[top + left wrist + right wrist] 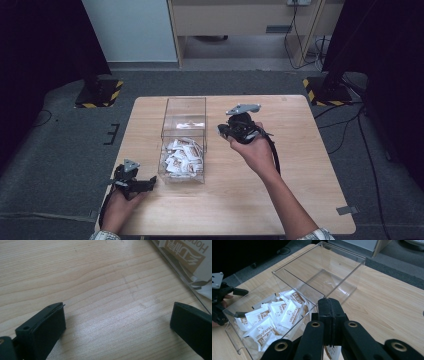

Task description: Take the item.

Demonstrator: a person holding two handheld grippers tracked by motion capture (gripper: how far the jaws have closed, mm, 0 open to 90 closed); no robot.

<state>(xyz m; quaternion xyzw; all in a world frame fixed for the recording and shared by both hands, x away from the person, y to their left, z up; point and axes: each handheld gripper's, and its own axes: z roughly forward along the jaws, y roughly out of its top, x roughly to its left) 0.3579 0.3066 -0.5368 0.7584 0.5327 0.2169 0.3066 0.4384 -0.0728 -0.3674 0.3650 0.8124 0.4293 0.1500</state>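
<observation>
Risk: fouling the clear box divider.
Right gripper (pixel 329 315), jaws pressed together and empty, hovers beside the clear box (pixel 184 107); left gripper (pixel 117 322), spread, rests near sachets (pixel 274 315) and could nudge the wall.

Soft, even light falls from overhead; the worktop (pixel 300 150) is bright while the room's sides sink into near-black. Glare streaks the clear box (pixel 184 112). In the left gripper view, a pale sheen lies on the wood grain and the near tongs blur slightly.
</observation>
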